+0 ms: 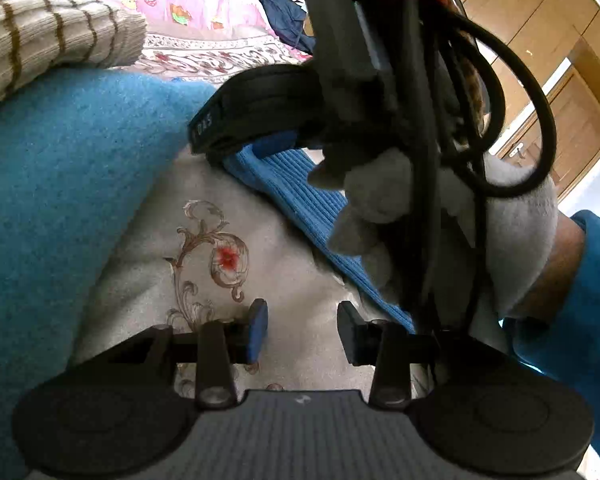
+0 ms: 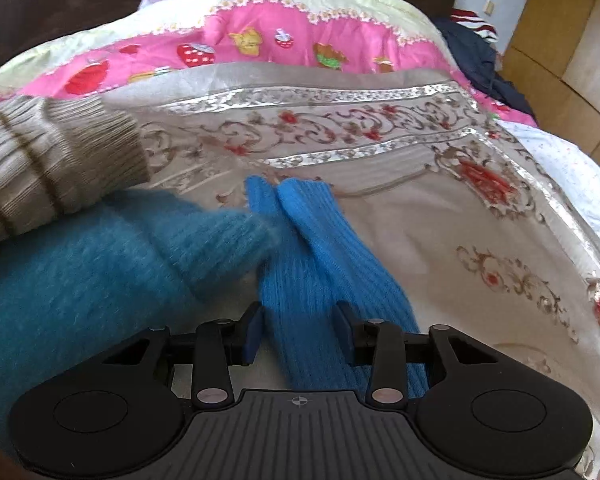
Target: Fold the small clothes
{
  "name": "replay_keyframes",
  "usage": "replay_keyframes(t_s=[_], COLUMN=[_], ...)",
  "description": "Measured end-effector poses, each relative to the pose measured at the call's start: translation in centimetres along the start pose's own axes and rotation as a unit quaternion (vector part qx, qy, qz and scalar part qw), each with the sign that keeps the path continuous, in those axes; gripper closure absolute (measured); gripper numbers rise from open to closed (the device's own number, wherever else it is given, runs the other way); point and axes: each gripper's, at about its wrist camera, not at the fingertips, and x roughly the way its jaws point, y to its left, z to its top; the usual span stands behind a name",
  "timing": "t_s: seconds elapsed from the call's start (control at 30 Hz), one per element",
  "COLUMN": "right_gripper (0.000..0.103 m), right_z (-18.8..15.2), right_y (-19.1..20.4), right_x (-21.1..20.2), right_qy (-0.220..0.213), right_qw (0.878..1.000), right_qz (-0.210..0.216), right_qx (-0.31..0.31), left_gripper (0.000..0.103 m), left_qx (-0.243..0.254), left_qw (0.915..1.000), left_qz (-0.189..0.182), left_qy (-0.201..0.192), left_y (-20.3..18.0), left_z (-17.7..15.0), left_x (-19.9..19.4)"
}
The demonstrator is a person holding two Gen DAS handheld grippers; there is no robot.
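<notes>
— So, where is the blue ribbed garment (image 2: 332, 264) lying?
— On the bedspread (image 2: 440, 224), beside the teal fuzzy sweater (image 2: 80, 280).
— And the right gripper (image 2: 300, 330)?
— Jaws are straddling it, wide, not pinching. The left gripper (image 1: 302, 330) is hovering wide over bare bedspread.
</notes>
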Motion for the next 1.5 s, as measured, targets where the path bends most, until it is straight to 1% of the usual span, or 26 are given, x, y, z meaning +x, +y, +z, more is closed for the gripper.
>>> replay_keyframes(t_s=[0.03, 0.07, 0.13, 0.2, 0.23, 0.3, 0.37, 0.43, 0.47, 0.5, 0.53, 0.57, 0.63, 0.67, 0.73, 0.83, 0.87, 1.0, 1.13, 1.23, 1.3, 1.33, 1.37, 1.4, 1.43, 1.5], right_gripper=[0.095, 0.098, 0.099, 0.099, 0.099, 0.099, 0.099, 0.099, 0.099, 0.099, 0.099, 0.099, 0.098, 0.096, 0.096, 0.089, 0.089, 0.085, 0.068, 0.067, 0.067, 0.070, 0.082, 0.091, 0.095, 0.095], right_z=[0.1, 0.1, 0.0, -0.7, -1.3, -3.5, -6.7, -11.4, -14.4, -17.1, -20.5, -23.5, -28.4, -30.7, -33.5, -36.0, -36.3, -36.3, -36.5, -36.7, -36.5, -36.4, -36.4, -36.3, -36.2, -35.7], right_y=[-0.5, -1.0, -2.5, -4.7, -6.1, -9.1, -11.8, -13.9, -14.7, -15.1, -15.4, -15.7, -16.2, -16.2, -16.1, -16.0, -16.2, -16.7, -17.4, -18.1, -18.7, -19.0, -19.3, -19.5, -19.6, -18.9], right_x=[-0.4, -1.1, -3.2, -6.3, -8.1, -12.4, -16.7, -20.7, -22.6, -23.8, -24.7, -25.0, -24.6, -24.2, -23.7, -23.9, -24.0, -24.0, -23.9, -23.7, -23.6, -23.4, -23.3, -23.4, -23.8, -25.3], right_qy=[-0.003, -0.009, -0.030, -0.058, -0.073, -0.109, -0.144, -0.180, -0.194, -0.202, -0.202, -0.193, -0.154, -0.136, -0.119, -0.126, -0.130, -0.144, -0.159, -0.169, -0.166, -0.161, -0.161, -0.162, -0.169, -0.199], right_qw=[1.000, 1.000, 0.998, 0.993, 0.988, 0.972, 0.948, 0.912, 0.891, 0.874, 0.854, 0.836, 0.803, 0.788, 0.775, 0.754, 0.751, 0.744, 0.733, 0.723, 0.721, 0.719, 0.717, 0.716, 0.715, 0.720], right_qz=[-0.002, -0.001, -0.013, -0.021, -0.023, -0.030, -0.044, -0.059, -0.071, -0.087, -0.110, -0.128, -0.144, -0.148, -0.159, -0.153, -0.151, -0.151, -0.151, -0.148, -0.162, -0.170, -0.170, -0.169, -0.171, -0.191], right_qx=[0.013, 0.025, 0.046, 0.099, 0.131, 0.206, 0.282, 0.364, 0.404, 0.434, 0.467, 0.498, 0.557, 0.582, 0.600, 0.626, 0.630, 0.634, 0.643, 0.654, 0.653, 0.655, 0.656, 0.658, 0.657, 0.637], left_gripper=[0.054, 0.054, 0.053, 0.052, 0.051, 0.051, 0.051, 0.050, 0.050, 0.050, 0.050, 0.050, 0.050, 0.050, 0.050, 0.050, 0.050, 0.050, 0.050, 0.050, 0.050, 0.050, 0.050, 0.050, 0.050, 0.050], left_qx=[0.001, 0.003, 0.013, 0.026, 0.034, 0.048, 0.063, 0.081, 0.093, 0.105, 0.116, 0.126, 0.151, 0.163, 0.182, 0.197, 0.198, 0.202, 0.203, 0.203, 0.203, 0.203, 0.203, 0.203, 0.204, 0.204], left_qw=[1.0000, 1.0000, 0.9999, 0.9996, 0.9993, 0.9985, 0.9974, 0.9956, 0.9944, 0.9931, 0.9916, 0.9901, 0.9865, 0.9845, 0.9812, 0.9786, 0.9783, 0.9777, 0.9775, 0.9774, 0.9774, 0.9773, 0.9773, 0.9773, 0.9772, 0.9771], left_qz=[-0.001, -0.001, -0.004, -0.009, -0.014, -0.023, -0.034, -0.044, -0.048, -0.052, -0.057, -0.061, -0.065, -0.065, -0.065, -0.059, -0.058, -0.055, -0.056, -0.057, -0.057, -0.057, -0.057, -0.057, -0.057, -0.057], left_qy=[-0.001, -0.003, -0.003, -0.005, -0.007, -0.010, -0.012, -0.014, -0.013, -0.011, -0.008, -0.005, -0.001, 0.000, 0.004, 0.013, 0.015, 0.018, 0.019, 0.019, 0.019, 0.019, 0.019, 0.018, 0.018, 0.017], left_y=[0.0, -0.2, -0.6, -1.2, -1.5, -1.9, -2.4, -3.2, -3.6, -4.1, -4.5, -5.1, -6.3, -6.7, -7.2, -7.7, -7.8, -7.8, -7.8, -7.8, -7.8, -7.8, -7.9, -7.9, -7.9, -7.9], left_z=[-0.1, -0.1, -0.4, -0.7, -0.8, -0.8, -0.9, -1.3, -1.5, -1.7, -2.0, -2.1, -2.6, -3.0, -3.4, -3.7, -3.7, -3.8, -4.1, -4.2, -4.2, -4.2, -4.3, -4.3, -4.3, -4.3], left_x=[0.0, 0.1, 0.1, 0.2, 0.1, 0.1, 0.1, -0.1, -0.1, 0.0, 0.2, 0.3, 0.6, 0.7, 0.8, 1.2, 1.2, 1.5, 1.4, 1.2, 1.3, 1.3, 1.3, 1.3, 1.3, 1.3])
